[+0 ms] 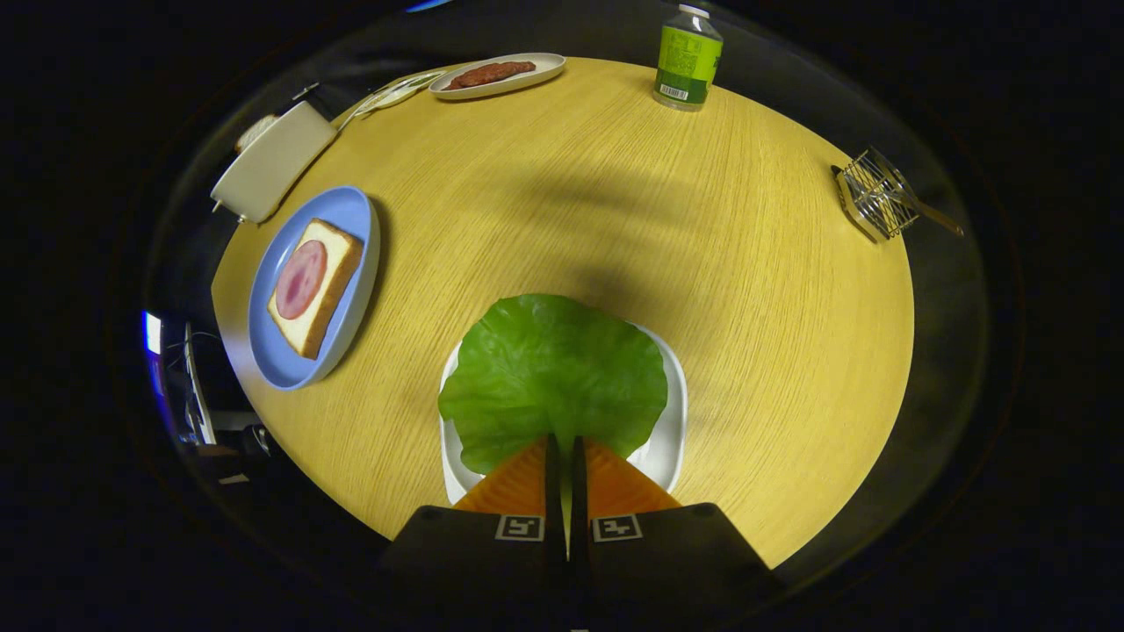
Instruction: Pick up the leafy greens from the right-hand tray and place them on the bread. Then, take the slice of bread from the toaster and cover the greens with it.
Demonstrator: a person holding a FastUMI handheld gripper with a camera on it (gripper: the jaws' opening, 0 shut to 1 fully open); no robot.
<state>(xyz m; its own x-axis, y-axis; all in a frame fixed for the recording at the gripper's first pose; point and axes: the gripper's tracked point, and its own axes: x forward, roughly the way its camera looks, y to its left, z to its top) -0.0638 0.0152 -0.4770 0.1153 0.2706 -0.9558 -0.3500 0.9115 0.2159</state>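
A broad green lettuce leaf [553, 377] spreads over a white tray [672, 434] just ahead of my fingers. My gripper [562, 443] has its two orange fingers pressed together on the leaf's near edge, with a sliver of green showing in the narrow slit between them. Off to the left, a blue plate [351, 215] holds a slice of bread [329, 263] topped with a round of pink ham [300, 278]. Beyond that plate, at the table's far left edge, stands a white toaster [272, 162] with a bread slice [255, 132] poking out behind it.
A round wooden table [615, 202] carries everything. At the far side lie a white oval dish with a sausage [496, 75] and a green bottle [688, 57]. A wire rack [878, 195] sits at the right edge. Cutlery [391, 90] lies by the toaster.
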